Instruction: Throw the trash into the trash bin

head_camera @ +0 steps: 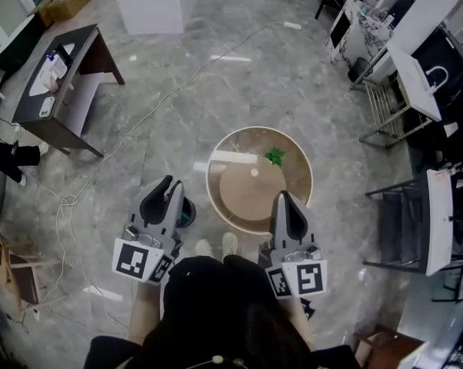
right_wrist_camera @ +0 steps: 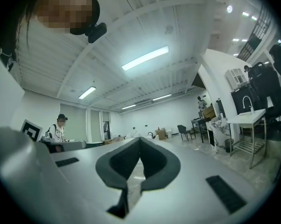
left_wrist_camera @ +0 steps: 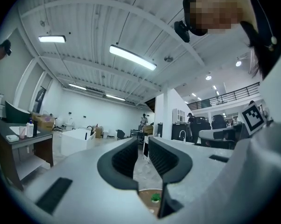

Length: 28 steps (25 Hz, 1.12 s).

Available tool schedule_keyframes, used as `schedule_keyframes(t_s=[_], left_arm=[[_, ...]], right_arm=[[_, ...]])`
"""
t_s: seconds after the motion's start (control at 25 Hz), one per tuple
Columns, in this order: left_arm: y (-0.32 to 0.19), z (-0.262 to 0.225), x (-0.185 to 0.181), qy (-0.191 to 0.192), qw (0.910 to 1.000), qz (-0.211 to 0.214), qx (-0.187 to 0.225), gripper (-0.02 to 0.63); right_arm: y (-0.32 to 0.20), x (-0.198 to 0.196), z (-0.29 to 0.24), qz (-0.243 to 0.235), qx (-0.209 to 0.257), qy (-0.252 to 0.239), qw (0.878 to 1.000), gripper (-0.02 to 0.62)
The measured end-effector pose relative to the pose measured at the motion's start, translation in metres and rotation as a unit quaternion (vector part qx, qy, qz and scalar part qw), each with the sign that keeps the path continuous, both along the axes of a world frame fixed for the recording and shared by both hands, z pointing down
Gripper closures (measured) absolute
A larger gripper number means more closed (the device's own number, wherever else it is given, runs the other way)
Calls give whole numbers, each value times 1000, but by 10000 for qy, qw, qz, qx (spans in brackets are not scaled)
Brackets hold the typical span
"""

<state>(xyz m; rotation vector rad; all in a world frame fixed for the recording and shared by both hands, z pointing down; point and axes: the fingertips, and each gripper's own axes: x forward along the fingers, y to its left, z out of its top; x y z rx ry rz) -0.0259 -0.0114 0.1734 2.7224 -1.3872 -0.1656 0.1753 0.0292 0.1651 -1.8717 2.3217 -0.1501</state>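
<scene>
I'm holding my left gripper (head_camera: 172, 184) spread and my right gripper (head_camera: 284, 197) pressed together, empty. The green trash (head_camera: 274, 156) is showing in the head view, not the right gripper view.

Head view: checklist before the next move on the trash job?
1. Trash located: ok. A green scrap lies on the round table.
2. Left gripper open and empty: ok.
3. Right gripper open: not ok. It is shut on nothing.
4. Bin located: cannot tell. The dark round thing beside the left gripper is partly hidden.
5. Gripper at scrap: not ok. Both are apart from it.
</scene>
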Motion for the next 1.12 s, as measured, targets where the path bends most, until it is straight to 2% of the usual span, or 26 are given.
schedule_keyframes(t_s=[0.44,1.12], left_arm=[[3,-6,-14,81,9997,-210,36,549],[-3,-8,-2,-13,9999,-93,47,554]], right_arm=[[-4,0,-4,56,-18,177,9998,592],[-11,6,2,32,-114,96,9999,592]])
